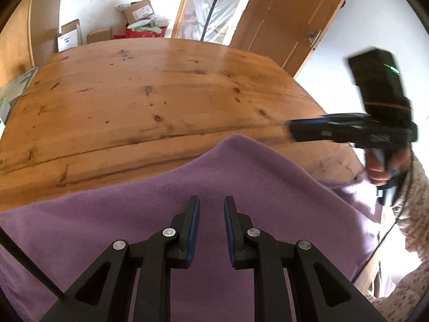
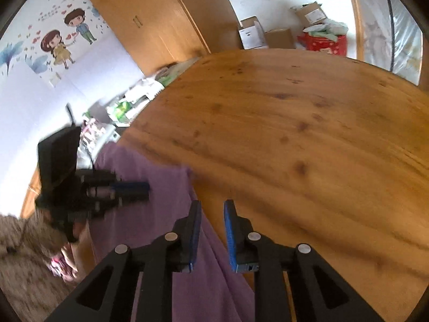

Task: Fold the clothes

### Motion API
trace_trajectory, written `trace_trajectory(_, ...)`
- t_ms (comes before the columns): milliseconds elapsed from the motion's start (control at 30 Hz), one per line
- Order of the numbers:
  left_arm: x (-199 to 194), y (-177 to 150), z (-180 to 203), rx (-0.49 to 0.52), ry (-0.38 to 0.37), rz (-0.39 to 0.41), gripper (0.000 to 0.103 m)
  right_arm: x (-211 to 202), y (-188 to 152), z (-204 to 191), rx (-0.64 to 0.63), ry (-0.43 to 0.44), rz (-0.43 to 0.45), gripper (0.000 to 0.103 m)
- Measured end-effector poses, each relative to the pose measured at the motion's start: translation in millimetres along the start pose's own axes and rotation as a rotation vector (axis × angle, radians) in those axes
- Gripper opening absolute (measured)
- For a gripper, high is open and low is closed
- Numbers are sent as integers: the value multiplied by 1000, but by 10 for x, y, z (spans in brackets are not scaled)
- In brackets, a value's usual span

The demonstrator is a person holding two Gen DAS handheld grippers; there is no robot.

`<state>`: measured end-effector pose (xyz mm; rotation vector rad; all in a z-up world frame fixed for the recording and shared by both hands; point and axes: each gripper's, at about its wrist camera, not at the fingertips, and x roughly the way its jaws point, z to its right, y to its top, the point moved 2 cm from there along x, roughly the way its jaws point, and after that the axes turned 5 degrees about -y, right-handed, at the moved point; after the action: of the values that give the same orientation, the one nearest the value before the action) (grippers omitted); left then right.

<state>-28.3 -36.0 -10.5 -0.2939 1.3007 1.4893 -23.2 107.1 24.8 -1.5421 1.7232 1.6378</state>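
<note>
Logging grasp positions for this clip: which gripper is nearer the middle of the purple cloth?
Left. The left gripper hangs directly over the middle of the purple cloth, jaws apart and empty. The right gripper is at the cloth's right edge, partly over the bare wooden table.

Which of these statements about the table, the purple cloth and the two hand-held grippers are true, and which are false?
1. The purple cloth lies on a wooden table. True.
2. The left hand-held gripper clamps the cloth. False: its jaws stand apart, nothing between them.
3. The right hand-held gripper is empty. True.
4. The cloth covers the whole table. False: most of the wood is bare.
5. Cardboard boxes stand beyond the table. True.
</note>
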Motion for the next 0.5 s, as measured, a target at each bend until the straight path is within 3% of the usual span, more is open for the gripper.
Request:
trace_trajectory(167, 6, -7, 17, -3, 5, 1, 19, -218, -508, -21, -88, -134, -67, 18)
trace_trajectory(233, 21, -21, 26, -3, 9, -3, 19, -239, -658, -68, -116, -145, -93, 18)
trace_trajectory(367, 44, -63, 65, 3, 32, -10, 19, -179, -776, -79, -149, -225, -128, 18)
trace_trajectory(500, 50, -68, 66, -2, 37, -11, 19, -159, -835, -40, -147, -197, -126, 18)
